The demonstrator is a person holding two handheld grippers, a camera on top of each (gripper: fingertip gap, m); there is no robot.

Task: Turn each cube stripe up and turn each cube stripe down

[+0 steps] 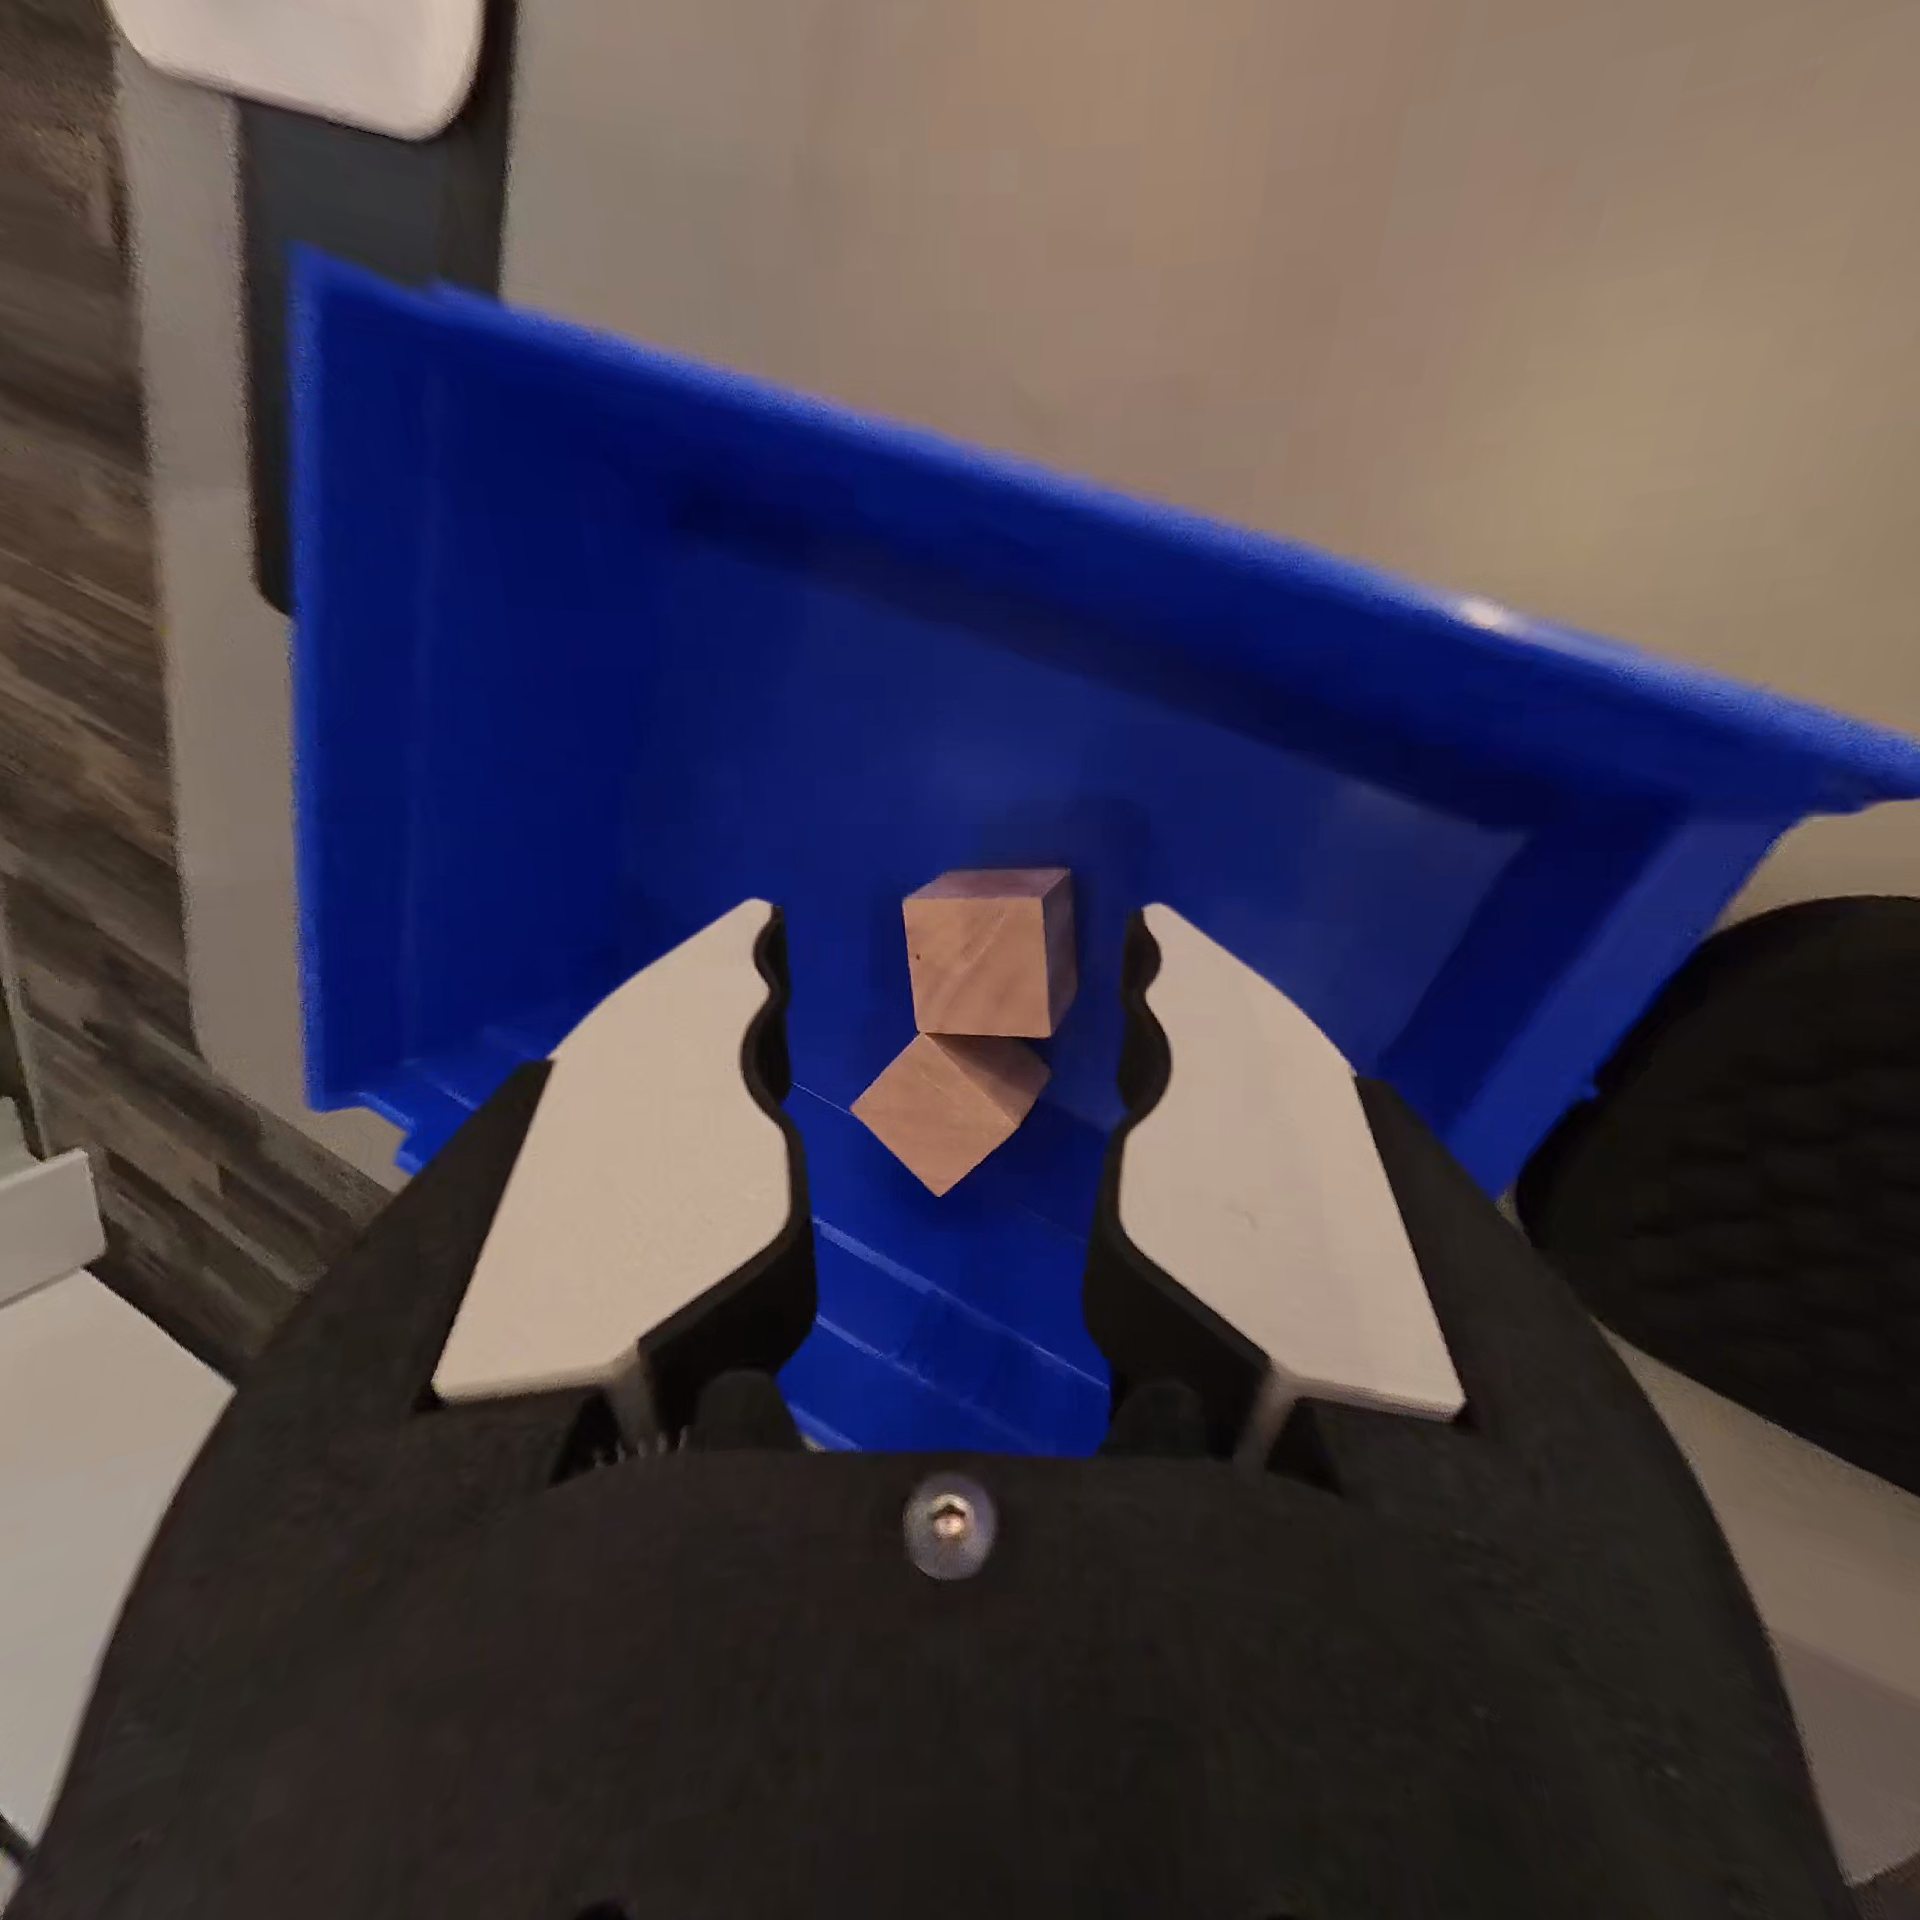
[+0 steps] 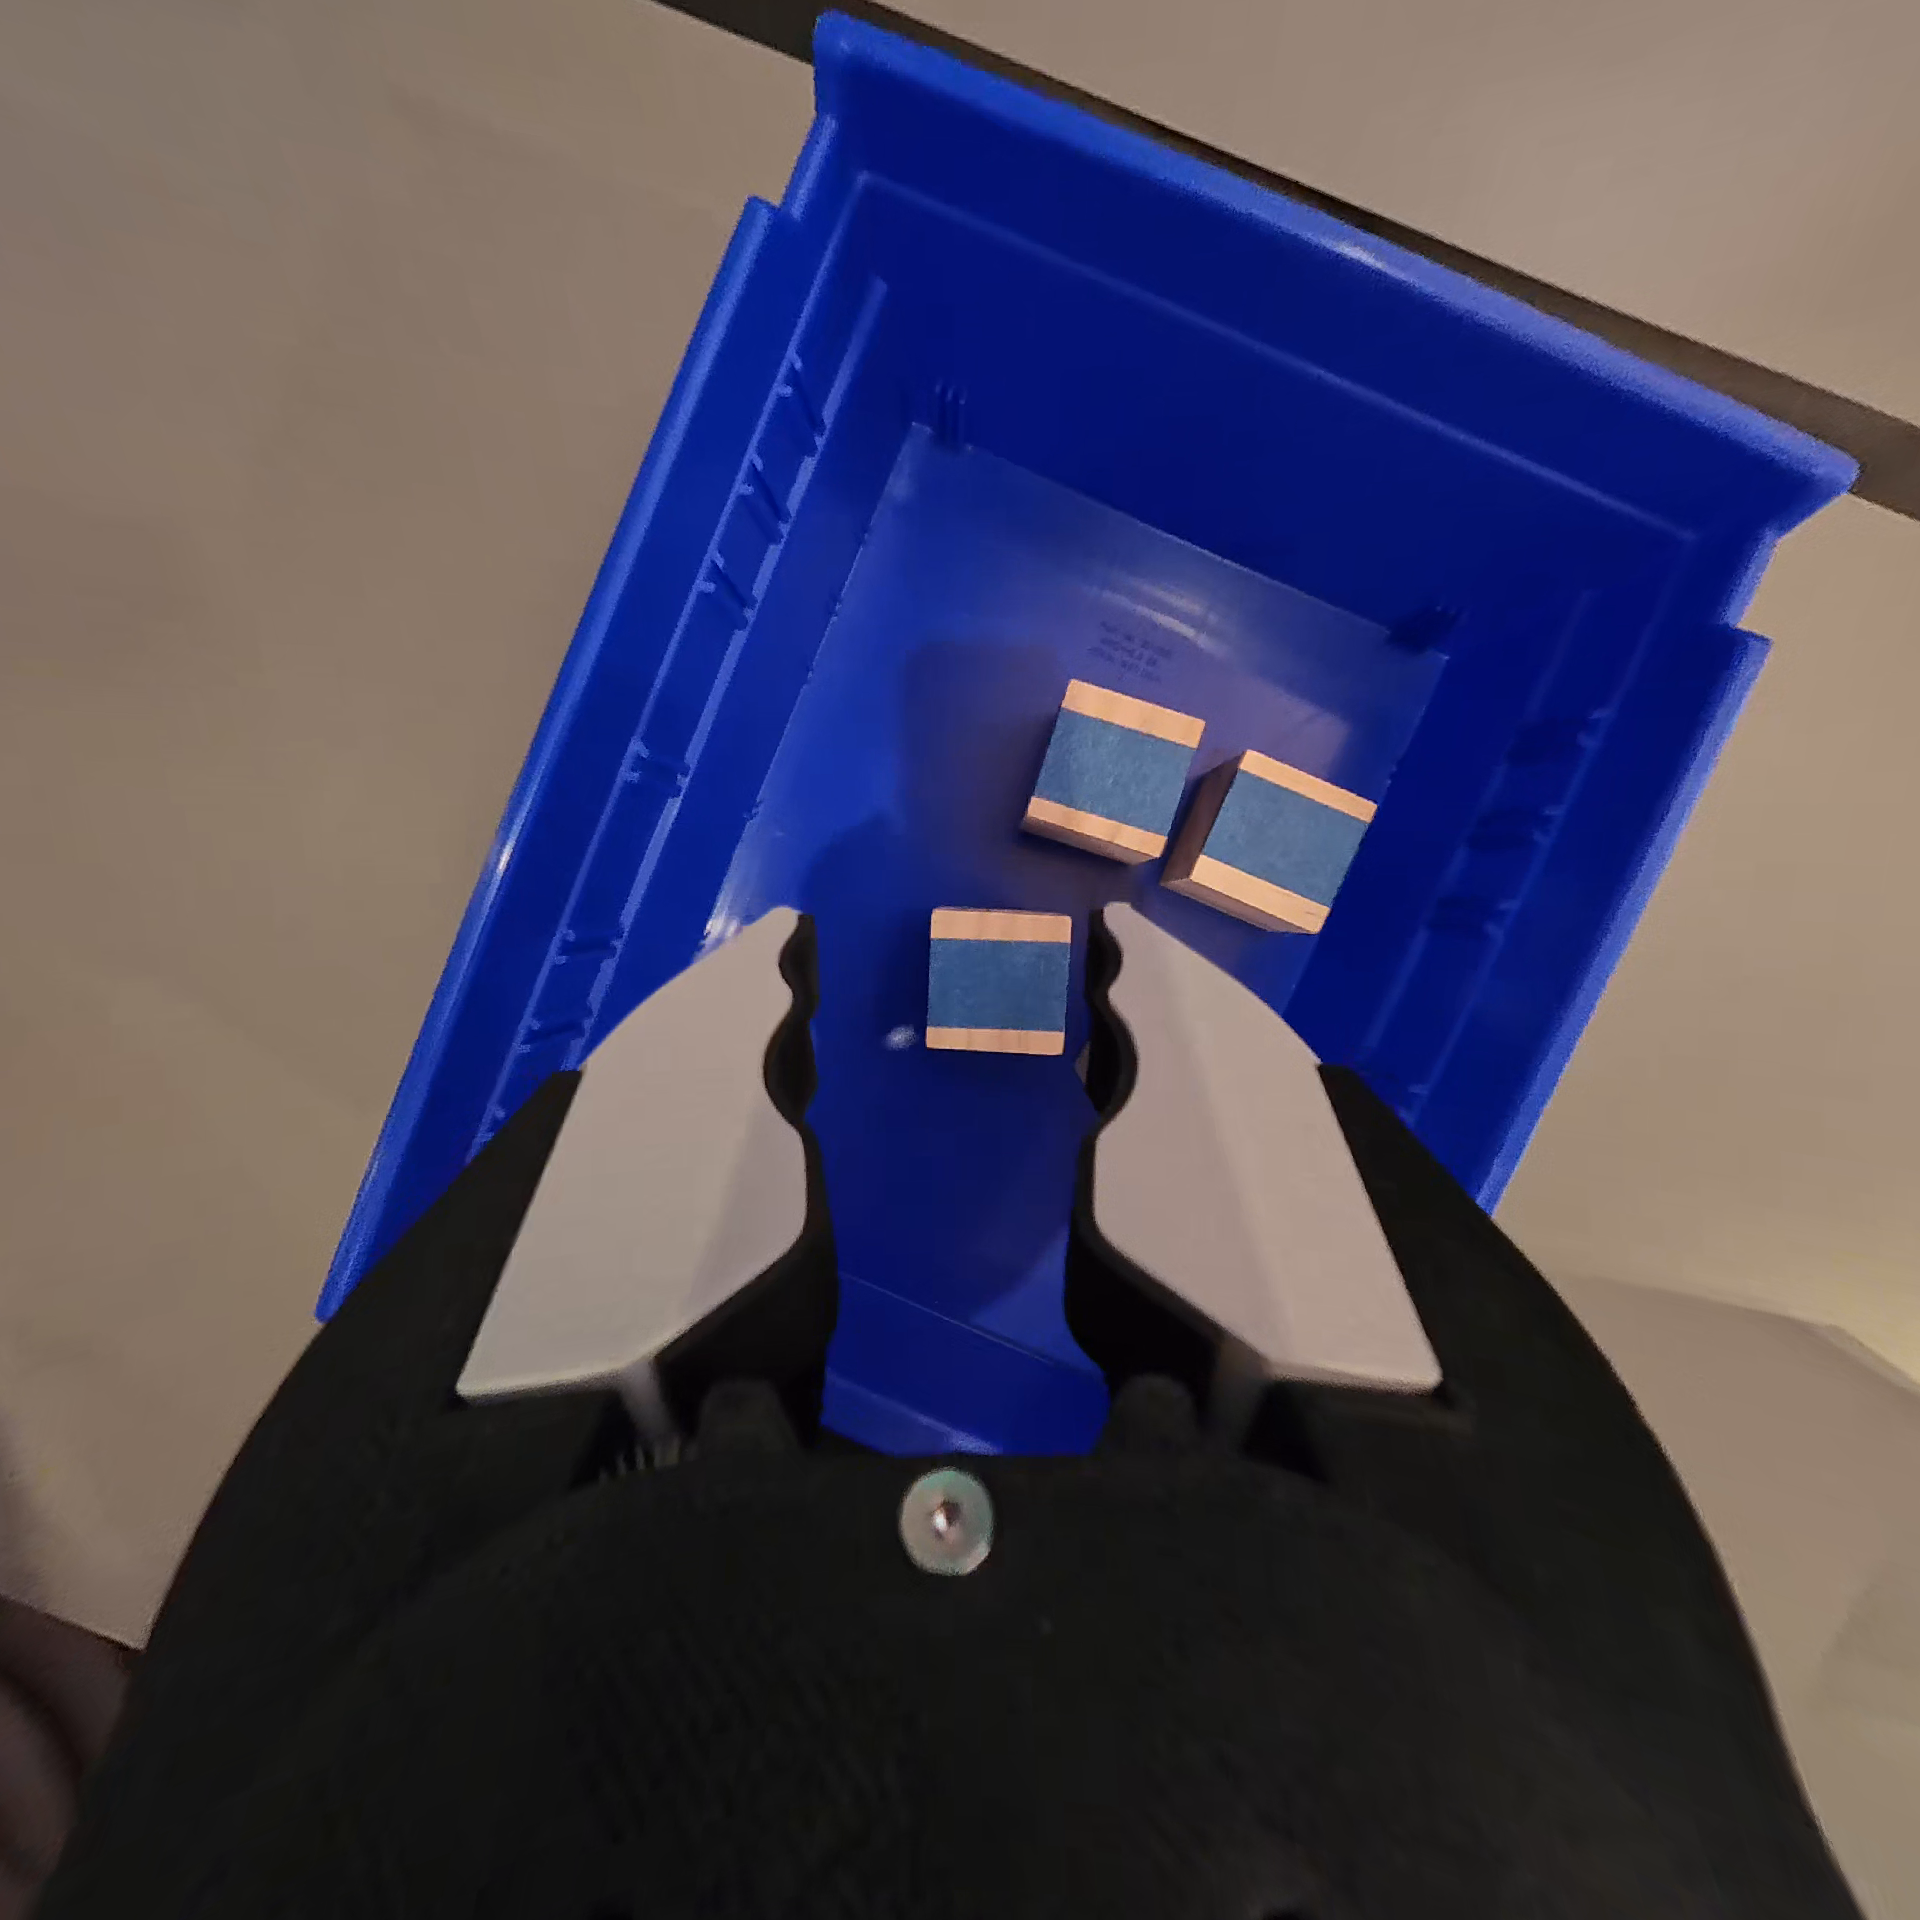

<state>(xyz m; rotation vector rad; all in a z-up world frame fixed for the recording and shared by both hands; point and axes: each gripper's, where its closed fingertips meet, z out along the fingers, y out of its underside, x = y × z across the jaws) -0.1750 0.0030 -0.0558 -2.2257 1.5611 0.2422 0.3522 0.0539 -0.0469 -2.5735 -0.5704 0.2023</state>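
Note:
In the left wrist view, two plain wooden cubes lie in a blue bin point(image 1: 623, 727): the far cube point(image 1: 982, 951) and the near cube point(image 1: 940, 1112) touch at a corner, with no stripe showing. My left gripper point(image 1: 956, 920) is open above them, empty. In the right wrist view, three wooden cubes lie stripe up in another blue bin point(image 2: 1299, 343): one near cube point(image 2: 997, 982) between my fingertips, a middle cube point(image 2: 1114, 771) and a right cube point(image 2: 1270, 842) side by side beyond. My right gripper point(image 2: 948, 920) is open and empty, above the bin floor.
Both bins stand on a pale tabletop point(image 2: 312, 520). A black rounded object point(image 1: 1745, 1164) sits at the right of the left bin. A dark table edge point(image 2: 1455, 260) runs behind the right bin. Grey patterned floor point(image 1: 73, 727) shows at the left.

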